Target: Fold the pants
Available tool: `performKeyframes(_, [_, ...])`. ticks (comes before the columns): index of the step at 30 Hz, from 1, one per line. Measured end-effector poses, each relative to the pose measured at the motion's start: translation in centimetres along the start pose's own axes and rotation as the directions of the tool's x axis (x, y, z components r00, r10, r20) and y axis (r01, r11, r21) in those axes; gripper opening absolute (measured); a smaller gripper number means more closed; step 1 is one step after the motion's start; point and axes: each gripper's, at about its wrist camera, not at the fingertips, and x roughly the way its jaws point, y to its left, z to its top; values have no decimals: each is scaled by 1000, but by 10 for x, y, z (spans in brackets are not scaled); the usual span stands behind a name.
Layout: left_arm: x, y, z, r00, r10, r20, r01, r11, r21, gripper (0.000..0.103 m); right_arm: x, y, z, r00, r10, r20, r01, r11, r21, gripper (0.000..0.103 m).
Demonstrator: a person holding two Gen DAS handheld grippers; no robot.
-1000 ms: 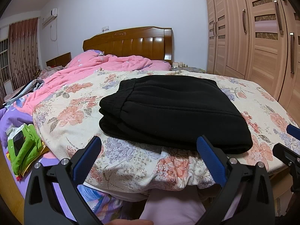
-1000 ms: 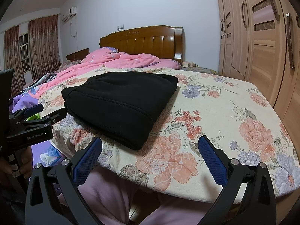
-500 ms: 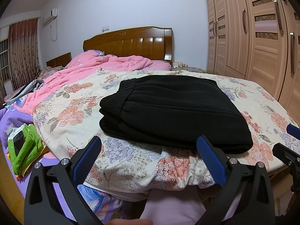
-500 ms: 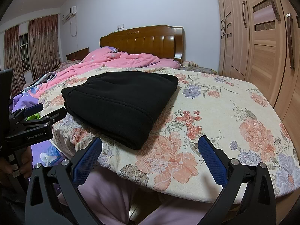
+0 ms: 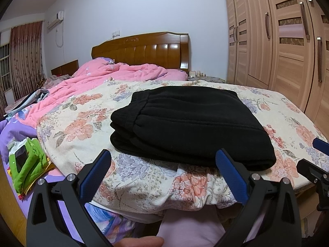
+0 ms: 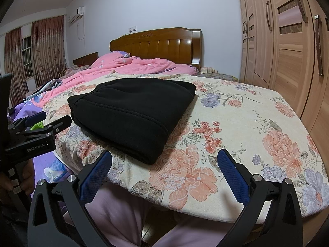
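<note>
The black pants [image 5: 185, 123] lie folded in a thick rectangular stack on the floral bed cover [image 5: 82, 127], near the bed's front edge; they also show in the right wrist view [image 6: 135, 111]. My left gripper [image 5: 164, 175] is open and empty, held just off the bed's edge in front of the stack. My right gripper [image 6: 164, 175] is open and empty, off the edge to the right of the stack. The left gripper also shows at the left of the right wrist view [image 6: 41, 127].
A pink quilt [image 5: 115, 76] lies bunched at the wooden headboard [image 5: 144, 49]. A wooden wardrobe [image 5: 287, 51] stands along the right. A green pouch [image 5: 26, 164] and purple bedding lie at the lower left. The person's legs in pink trousers [image 6: 127, 216] are below the grippers.
</note>
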Motion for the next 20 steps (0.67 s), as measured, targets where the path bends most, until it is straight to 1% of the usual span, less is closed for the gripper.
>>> performKeyframes(9, [-1,0,0,1000,-3,3,3,1000,-1,101,0,0,-1,1000,2,-3,-2,1000,0,99])
performKeyframes(14, [-4,-2,0,1000,18,23,-18,1000,3,101,0,0,-2,1000,5,-5,-5,1000,1,99])
performKeyframes(18, [3,1,2,1000,13,-5,-13,1000,-12,101,0,-4,-2,1000,12,-13,-12,1000,10,99])
performKeyframes(19, [3,3,1,1000,17,-10,-18,1000,-18,101,1,-7,-1,1000,6,-19,-6,1000,8,99])
performKeyframes(20, [5,7,1,1000,24,-18,-25,999,-25,101,3,-13,2,999,-18,-28,18,1000,-2,99])
